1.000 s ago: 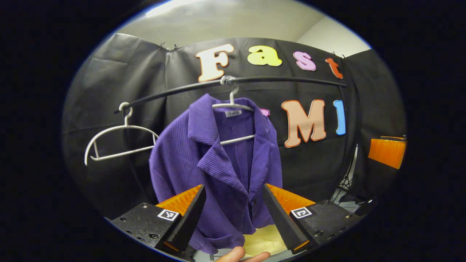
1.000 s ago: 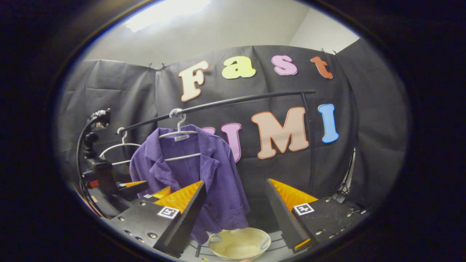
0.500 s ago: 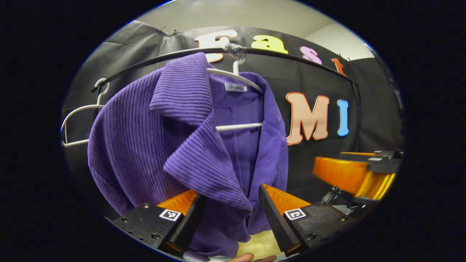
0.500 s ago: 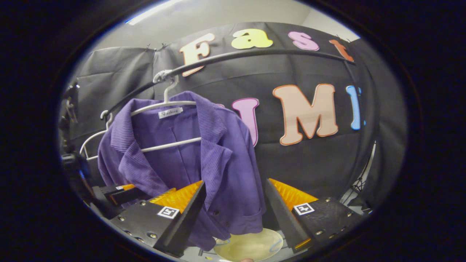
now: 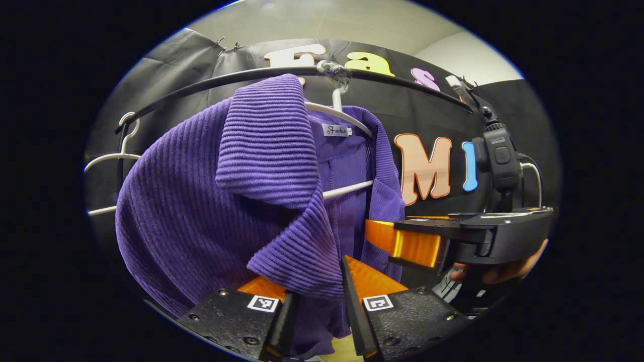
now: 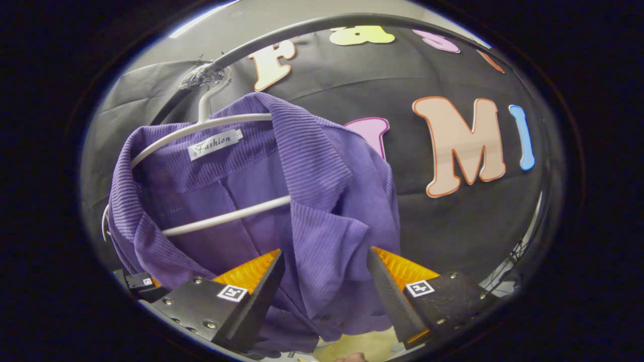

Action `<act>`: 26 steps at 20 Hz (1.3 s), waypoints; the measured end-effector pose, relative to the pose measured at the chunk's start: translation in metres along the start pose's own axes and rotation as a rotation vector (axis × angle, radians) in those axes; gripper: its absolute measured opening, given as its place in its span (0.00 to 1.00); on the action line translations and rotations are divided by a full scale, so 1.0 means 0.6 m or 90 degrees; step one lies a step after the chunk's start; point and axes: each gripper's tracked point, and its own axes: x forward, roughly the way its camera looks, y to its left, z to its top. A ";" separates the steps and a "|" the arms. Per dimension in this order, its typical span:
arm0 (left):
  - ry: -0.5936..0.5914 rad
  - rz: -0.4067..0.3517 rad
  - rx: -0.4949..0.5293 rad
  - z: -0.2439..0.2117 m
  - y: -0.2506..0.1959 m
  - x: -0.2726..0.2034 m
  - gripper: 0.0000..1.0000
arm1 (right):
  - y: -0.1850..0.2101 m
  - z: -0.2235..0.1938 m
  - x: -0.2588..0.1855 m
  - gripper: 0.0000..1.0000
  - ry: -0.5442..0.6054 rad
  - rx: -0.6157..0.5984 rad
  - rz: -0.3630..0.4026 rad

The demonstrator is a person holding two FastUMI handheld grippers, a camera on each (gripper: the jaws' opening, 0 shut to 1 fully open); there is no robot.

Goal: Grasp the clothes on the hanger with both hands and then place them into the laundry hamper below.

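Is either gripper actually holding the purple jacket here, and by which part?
Not yet. The left gripper brackets the lapel of the jacket; the right gripper straddles its front panel, open.

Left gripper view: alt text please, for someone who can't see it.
A purple ribbed jacket on a white hanger fills the foreground, its lapel hanging between the left gripper fingers. The right gripper, held in a hand, reaches in from the right.
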 end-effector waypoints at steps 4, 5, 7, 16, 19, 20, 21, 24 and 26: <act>0.034 0.017 0.005 -0.006 0.011 -0.013 0.15 | -0.004 0.009 0.026 0.72 0.012 -0.003 -0.016; 0.039 0.024 -0.005 -0.006 0.014 -0.017 0.08 | -0.003 0.002 0.024 0.52 0.027 -0.003 -0.019; 0.048 0.036 -0.028 0.000 0.026 -0.037 0.00 | 0.009 -0.003 0.002 0.12 0.047 0.011 -0.005; 0.054 0.058 -0.035 0.046 0.012 -0.157 0.01 | 0.003 0.027 -0.103 0.01 0.063 0.067 0.048; 0.033 0.045 -0.056 0.085 0.013 -0.198 0.00 | -0.002 0.039 -0.115 0.02 0.059 0.032 0.030; 0.035 0.052 -0.059 0.093 0.021 -0.208 0.00 | -0.004 0.039 -0.112 0.00 0.052 0.030 0.027; 0.041 0.058 -0.059 0.101 0.030 -0.218 0.00 | -0.004 0.041 -0.116 0.02 0.043 0.029 0.023; 0.044 0.071 -0.059 0.129 0.061 -0.240 0.00 | -0.021 0.054 -0.124 0.00 0.026 0.014 -0.015; 0.029 0.086 -0.040 0.155 0.093 -0.248 0.00 | -0.028 0.066 -0.123 0.01 0.013 0.020 -0.026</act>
